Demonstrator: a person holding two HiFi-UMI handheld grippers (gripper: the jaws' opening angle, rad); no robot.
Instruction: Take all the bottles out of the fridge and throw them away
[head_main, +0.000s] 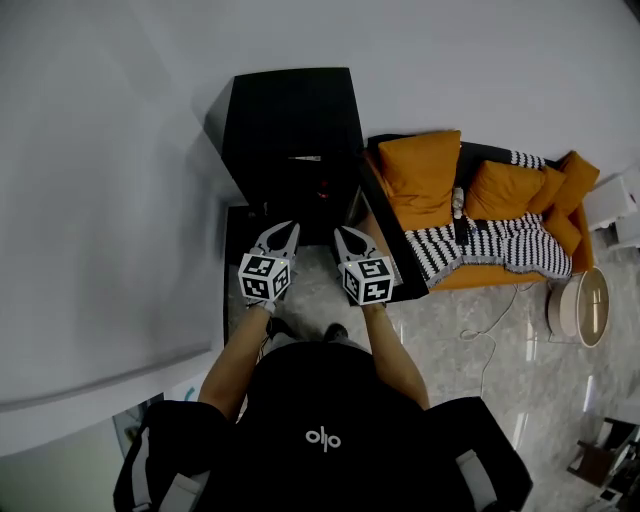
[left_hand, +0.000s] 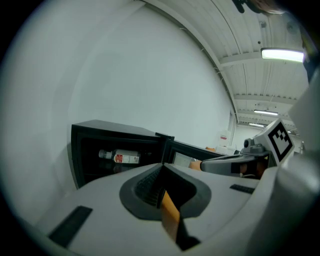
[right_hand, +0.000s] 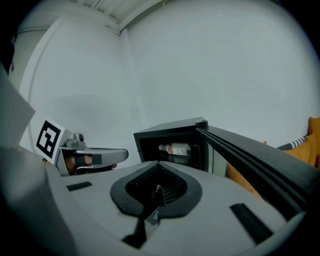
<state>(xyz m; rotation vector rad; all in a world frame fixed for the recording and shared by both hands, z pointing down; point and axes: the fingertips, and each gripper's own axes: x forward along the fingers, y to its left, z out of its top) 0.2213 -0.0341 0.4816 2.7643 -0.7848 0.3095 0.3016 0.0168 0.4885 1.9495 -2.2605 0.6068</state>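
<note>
While both grippers hang side by side just in front of the open fridge (head_main: 290, 120), each has its jaws pressed together with nothing between them. The left gripper (head_main: 291, 230) is empty in its own view (left_hand: 162, 166), and so is the right gripper (head_main: 338, 233) in its view (right_hand: 159, 165). Each one points at the fridge's dark opening, neither touching it nor reaching inside, and they stay a little apart from each other. From the left gripper view the right gripper (left_hand: 235, 162) shows alongside, level with it; from the right gripper view the left gripper (right_hand: 95, 156) shows in the same way. Inside the fridge (left_hand: 115, 131) a bottle (left_hand: 121, 157) lies on its side on an upper shelf, clear, with a red-and-white label. The same bottle (right_hand: 177, 149) is seen through the opening in the right gripper view. Something darker sits under it, too dim to make out. The fridge's door (head_main: 388, 250) stands swung out to the right of the opening, its edge near the right gripper. Beyond that door, on the fridge's right, stands an orange sofa (head_main: 420, 170) with a black-and-white striped blanket (head_main: 495, 245) draped over its seat. Behind the fridge rises a plain white wall (head_main: 150, 150), and a pale glossy floor (head_main: 470, 340) spreads out in front of it.
</note>
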